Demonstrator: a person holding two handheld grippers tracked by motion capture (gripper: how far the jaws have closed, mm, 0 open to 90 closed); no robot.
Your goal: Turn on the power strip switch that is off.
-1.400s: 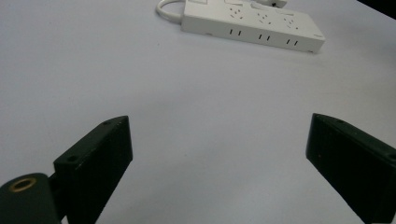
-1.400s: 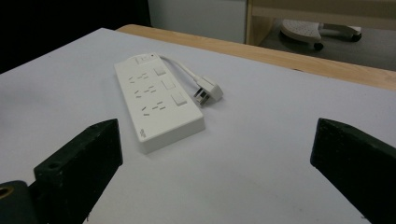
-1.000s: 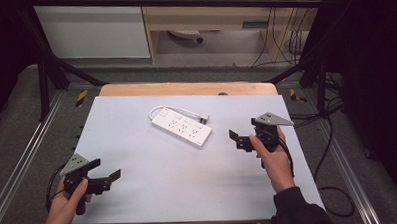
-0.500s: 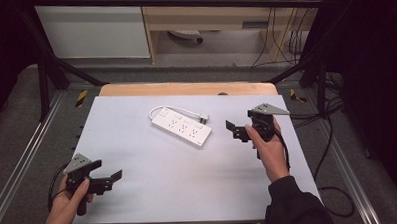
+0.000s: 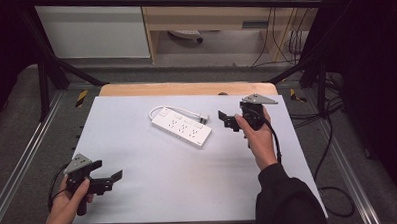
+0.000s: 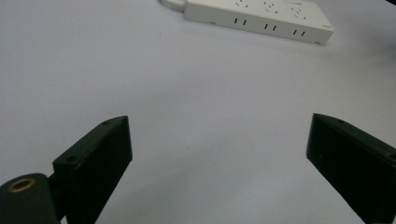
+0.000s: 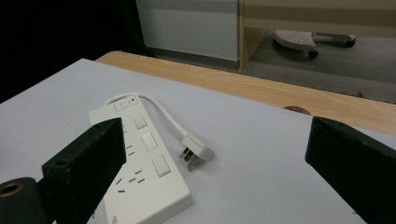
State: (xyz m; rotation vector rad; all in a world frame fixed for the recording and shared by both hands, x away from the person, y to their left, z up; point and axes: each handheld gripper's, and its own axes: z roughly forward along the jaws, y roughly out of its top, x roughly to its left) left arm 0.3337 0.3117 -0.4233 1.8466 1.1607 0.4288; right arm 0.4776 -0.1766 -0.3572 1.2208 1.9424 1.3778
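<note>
now my right gripper (image 5: 229,122) had crept toward the power strip's (image 5: 181,128) plug (image 7: 197,150), both jaws wide, empty; left gripper (image 5: 110,179) idle.

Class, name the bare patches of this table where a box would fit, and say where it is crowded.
Free: the wide middle between the left gripper and the power strip, and the near edge left of the person's right sleeve. Crowded: the far right, where the right gripper nears the strip's plug.

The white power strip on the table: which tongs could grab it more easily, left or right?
Probably the right tongs. They hover open just beside the power strip, near its plug. The left tongs, also open, sit at the table's near left corner, far from it.
</note>
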